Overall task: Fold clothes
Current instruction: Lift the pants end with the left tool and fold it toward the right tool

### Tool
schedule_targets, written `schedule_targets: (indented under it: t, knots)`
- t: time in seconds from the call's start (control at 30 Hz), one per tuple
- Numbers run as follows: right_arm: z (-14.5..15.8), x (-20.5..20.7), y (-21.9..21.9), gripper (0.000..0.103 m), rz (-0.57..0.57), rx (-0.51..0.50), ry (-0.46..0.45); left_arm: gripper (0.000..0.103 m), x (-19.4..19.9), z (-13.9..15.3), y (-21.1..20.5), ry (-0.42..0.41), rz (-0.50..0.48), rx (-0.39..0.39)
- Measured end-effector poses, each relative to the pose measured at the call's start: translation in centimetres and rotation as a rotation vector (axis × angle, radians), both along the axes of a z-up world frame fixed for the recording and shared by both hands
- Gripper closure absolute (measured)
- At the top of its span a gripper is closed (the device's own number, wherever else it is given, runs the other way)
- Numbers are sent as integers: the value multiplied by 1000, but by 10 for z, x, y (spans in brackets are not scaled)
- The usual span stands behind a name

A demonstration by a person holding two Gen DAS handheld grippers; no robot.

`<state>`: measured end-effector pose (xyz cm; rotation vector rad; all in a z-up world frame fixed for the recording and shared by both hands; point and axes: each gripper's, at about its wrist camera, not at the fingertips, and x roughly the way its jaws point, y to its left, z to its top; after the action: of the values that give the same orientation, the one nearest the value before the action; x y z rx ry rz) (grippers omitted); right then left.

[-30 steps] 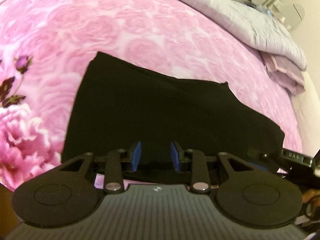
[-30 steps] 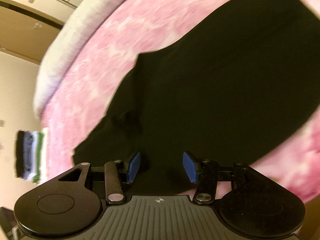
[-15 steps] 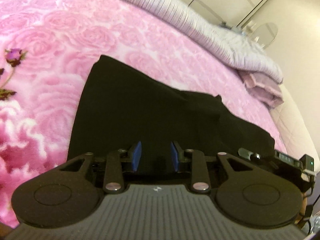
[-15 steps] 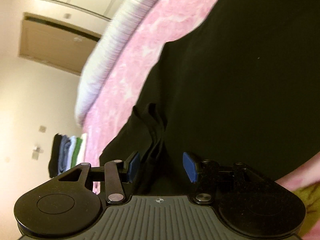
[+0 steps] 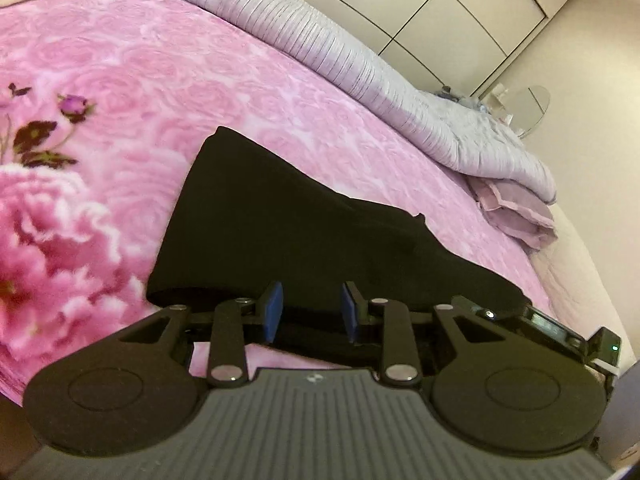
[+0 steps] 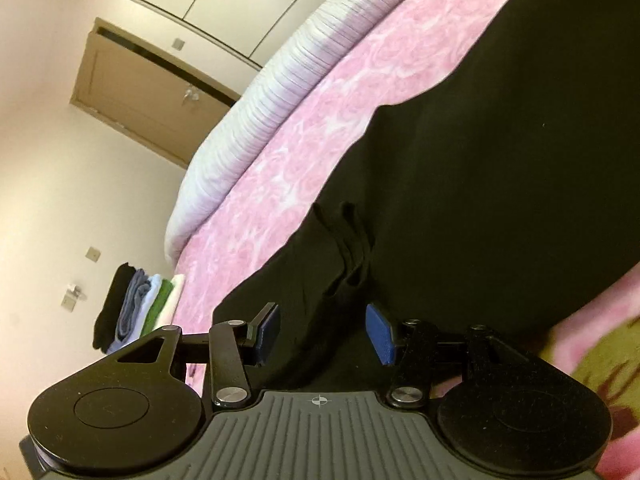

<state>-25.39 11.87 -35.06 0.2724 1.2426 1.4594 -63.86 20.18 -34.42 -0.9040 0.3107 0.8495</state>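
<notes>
Pink rose blanket point(image 5: 248, 92) bare beyond black garment point(image 5: 280, 232) edges, both grippers' jaws apart over its near hem.

A garment point(image 5: 288, 232) lay spread on the bed point(image 5: 160, 80), directly ahead of the left tool point(image 5: 311, 312), its near edge passing between that tool's parted fingers. Behind it, a rolled duvet point(image 5: 360, 52) ran along the bed's far side, with a folded blanket point(image 5: 516, 212) at its right end. In the right wrist view the right tool point(image 6: 326, 332) hung over the same garment, fingers apart, and a stack of folded clothes point(image 6: 136, 304) sat at the bed's far left end.
</notes>
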Motion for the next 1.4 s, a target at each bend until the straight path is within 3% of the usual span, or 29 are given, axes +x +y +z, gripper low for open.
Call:
schedule_targets:
  t: [0.2,0.33,0.37,0.47,0.53,0.6,0.67,0.8,0.83,0.93,1.0,1.03,1.13,1.2,1.23,1.27,1.4]
  knots:
    - [3,-13,11,54,15,20,-130,77,-1,-11,18,10,11,-3]
    - [6,-22,18,95,27,37,-230,77,2,-17,29,15,0,-5]
    - [6,-24,19,98,30,41,-255,77,3,-19,32,17,-2,-6]
    - [9,-31,24,99,39,53,-330,78,7,-14,34,5,-13,-1]
    - [24,-32,15,99,26,116,-433,78,11,-9,34,-5,-24,6]
    - [41,-25,-4,99,-25,175,-542,78,17,-2,33,-17,-42,19]
    - [48,-4,-22,99,-104,180,-595,78,23,3,31,-22,-58,27]
    - [20,65,-48,99,-273,19,-551,78,42,-1,29,5,-84,18]
    - [7,83,-53,99,-299,-25,-490,78,47,-2,28,12,-90,14]
    - [-30,126,-68,98,-350,-48,-143,78,57,-6,26,38,-109,7]
    - [-36,136,-74,97,-377,-22,-18,78,62,-8,26,62,-113,11]
    - [-35,137,-76,93,-373,-17,-7,78,64,-8,25,74,-117,14]
    - [-34,136,-74,85,-349,-16,-34,78,70,-10,24,111,-141,22]
    - [-33,135,-72,85,-329,-19,-62,78,74,-12,23,136,-156,27]
    - [-29,134,-71,92,-315,-12,-91,78,76,-12,23,145,-159,27]
    - [-21,132,-72,98,-293,12,-149,78,78,-13,23,153,-160,26]
    - [15,127,-77,99,-208,113,-381,78,88,-10,24,160,-176,31]
